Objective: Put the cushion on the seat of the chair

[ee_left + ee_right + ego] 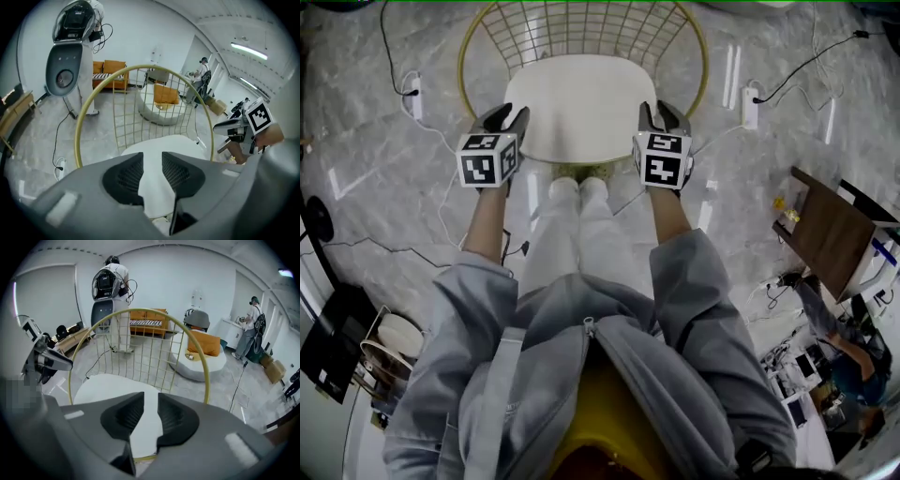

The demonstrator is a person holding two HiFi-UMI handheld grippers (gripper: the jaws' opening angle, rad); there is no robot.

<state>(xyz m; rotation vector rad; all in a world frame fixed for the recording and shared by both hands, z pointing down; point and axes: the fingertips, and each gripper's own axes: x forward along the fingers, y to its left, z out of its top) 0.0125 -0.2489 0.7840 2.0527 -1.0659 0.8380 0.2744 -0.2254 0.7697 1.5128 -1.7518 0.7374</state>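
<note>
Left gripper (pixel 508 119), right gripper (pixel 661 114): jaws narrowly parted, clasping nothing, apparently just clear of white cushion (pixel 581 103) lying on chair (pixel 591 26) seat. Looks soft, light, squashy; pinches best at opposite side edges.

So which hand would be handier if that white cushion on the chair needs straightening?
Neither clearly: the left claw and right claw hang empty, slightly open, by the two front corners of the cushion, mirror-like. It already lies on the seat of the chair.
</note>
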